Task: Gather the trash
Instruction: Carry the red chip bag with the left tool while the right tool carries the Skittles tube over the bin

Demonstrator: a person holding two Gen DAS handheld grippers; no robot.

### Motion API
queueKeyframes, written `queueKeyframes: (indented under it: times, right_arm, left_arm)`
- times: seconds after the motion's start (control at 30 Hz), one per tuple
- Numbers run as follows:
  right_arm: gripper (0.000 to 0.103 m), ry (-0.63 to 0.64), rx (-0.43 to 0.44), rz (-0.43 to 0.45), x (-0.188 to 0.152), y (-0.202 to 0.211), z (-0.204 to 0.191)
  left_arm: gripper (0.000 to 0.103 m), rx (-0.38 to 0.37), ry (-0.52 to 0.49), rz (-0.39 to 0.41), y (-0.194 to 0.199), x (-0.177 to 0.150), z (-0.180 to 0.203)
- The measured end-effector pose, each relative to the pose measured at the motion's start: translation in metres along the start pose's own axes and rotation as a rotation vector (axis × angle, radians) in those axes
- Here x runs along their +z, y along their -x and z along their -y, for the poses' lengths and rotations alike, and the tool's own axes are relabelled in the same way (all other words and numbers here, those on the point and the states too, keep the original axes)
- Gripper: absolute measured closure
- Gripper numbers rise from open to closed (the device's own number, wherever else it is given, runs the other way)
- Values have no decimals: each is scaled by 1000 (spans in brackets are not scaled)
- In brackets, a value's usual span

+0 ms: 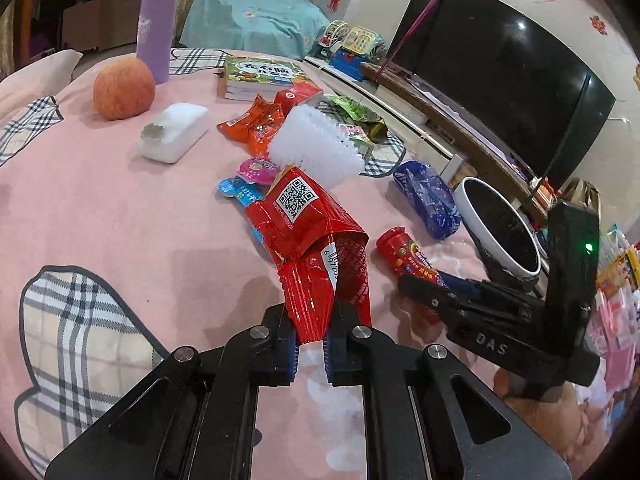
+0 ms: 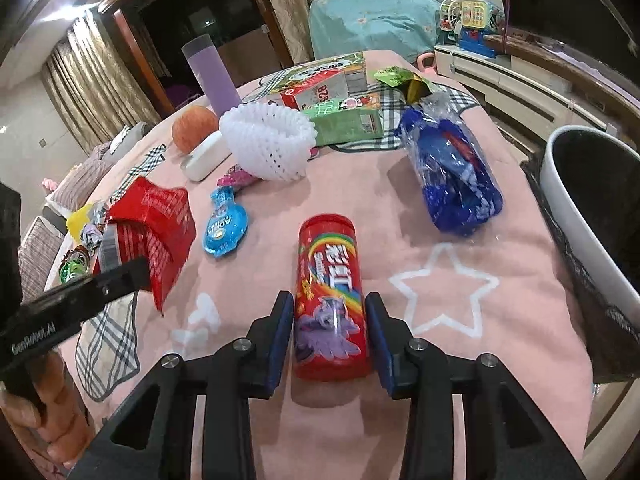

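Observation:
My left gripper (image 1: 311, 330) is shut on a crumpled red snack bag (image 1: 310, 240) with a QR code, held above the pink cloth; it also shows in the right wrist view (image 2: 156, 224). My right gripper (image 2: 329, 312) has its jaws around a red candy tube (image 2: 330, 300) lying on the cloth, pads touching or nearly touching its sides. The tube also shows in the left wrist view (image 1: 404, 256). A white bin with a black liner (image 2: 576, 216) stands at the table's right edge; it also shows in the left wrist view (image 1: 480, 232).
On the pink cloth lie a blue wrapper (image 2: 452, 176), a white foam net (image 2: 268, 140), a small blue packet (image 2: 224, 224), an orange wrapper (image 1: 256, 124), an apple (image 1: 124, 88), a white case (image 1: 176, 132), a purple bottle (image 1: 156, 28), books (image 1: 260, 76).

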State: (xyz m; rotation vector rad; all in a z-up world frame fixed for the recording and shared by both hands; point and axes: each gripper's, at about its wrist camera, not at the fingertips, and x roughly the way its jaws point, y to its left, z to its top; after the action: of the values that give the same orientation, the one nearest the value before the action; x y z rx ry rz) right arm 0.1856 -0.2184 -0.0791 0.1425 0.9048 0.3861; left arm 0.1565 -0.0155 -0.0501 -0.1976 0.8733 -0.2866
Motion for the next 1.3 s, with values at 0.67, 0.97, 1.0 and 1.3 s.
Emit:
queueKeyframes:
  times: [0.67, 0.97, 1.0, 1.3]
  right_arm:
    - [68, -115, -82, 144, -15, 74, 58]
    - [68, -168, -129, 201, -19, 107, 96]
    - [68, -174, -132, 205, -20, 109, 100]
    - [68, -215, -166, 223, -23, 124, 133]
  left_arm:
    - [95, -113, -144, -60, -24, 1, 89]
    - [95, -168, -236, -82, -37, 9, 144]
    - [95, -172, -246, -85, -40, 10, 150]
    - [95, -194, -290, -100, -56, 16, 186]
